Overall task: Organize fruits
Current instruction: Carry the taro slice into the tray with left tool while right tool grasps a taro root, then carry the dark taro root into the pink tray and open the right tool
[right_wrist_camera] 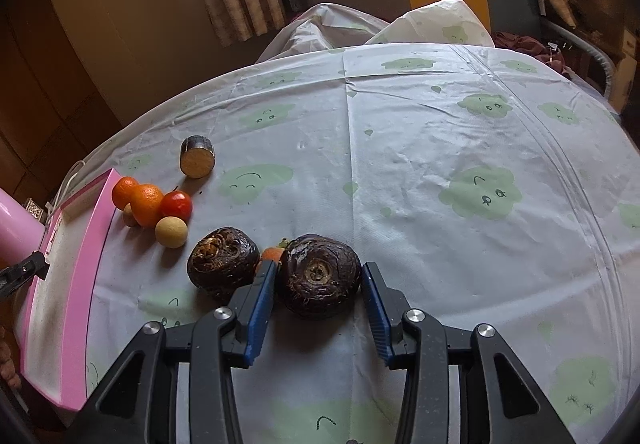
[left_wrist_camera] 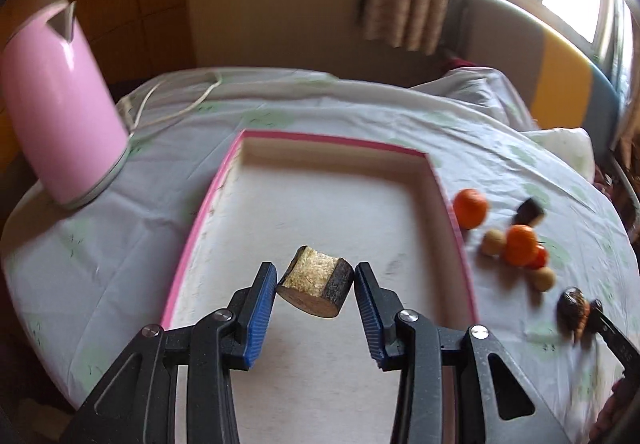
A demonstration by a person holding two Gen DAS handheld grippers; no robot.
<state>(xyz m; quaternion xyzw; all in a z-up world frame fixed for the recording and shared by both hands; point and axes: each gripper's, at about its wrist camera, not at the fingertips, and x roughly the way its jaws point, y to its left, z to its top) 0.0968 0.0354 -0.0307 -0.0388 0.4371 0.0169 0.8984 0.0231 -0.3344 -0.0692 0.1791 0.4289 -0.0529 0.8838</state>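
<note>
While the left claw (left_wrist_camera: 315,286) hung over the pink-rimmed tray (left_wrist_camera: 448,199), a short cut piece of cane (left_wrist_camera: 316,290) with dark bark sat between its blue pads (left_wrist_camera: 262,308); both pads touched or nearly touched the piece, so a firm grip could not be confirmed. A pink kettle (left_wrist_camera: 60,103) stood on the table to the far left of the tray.

On the right, the other claw (right_wrist_camera: 318,286) was spread around a dark, wrinkled round root (right_wrist_camera: 319,274) that lay on the patterned tablecloth (right_wrist_camera: 440,147), its pads close on either side, not visibly squeezing. A second dark root (right_wrist_camera: 223,262) lay just left of it, with something orange (right_wrist_camera: 272,254) wedged between them. Farther left, beside the tray, clustered two oranges (right_wrist_camera: 146,203), a red tomato (right_wrist_camera: 176,205) and a pale yellow ball (right_wrist_camera: 171,231). Another cut piece (right_wrist_camera: 197,162) lay farther off.
</note>
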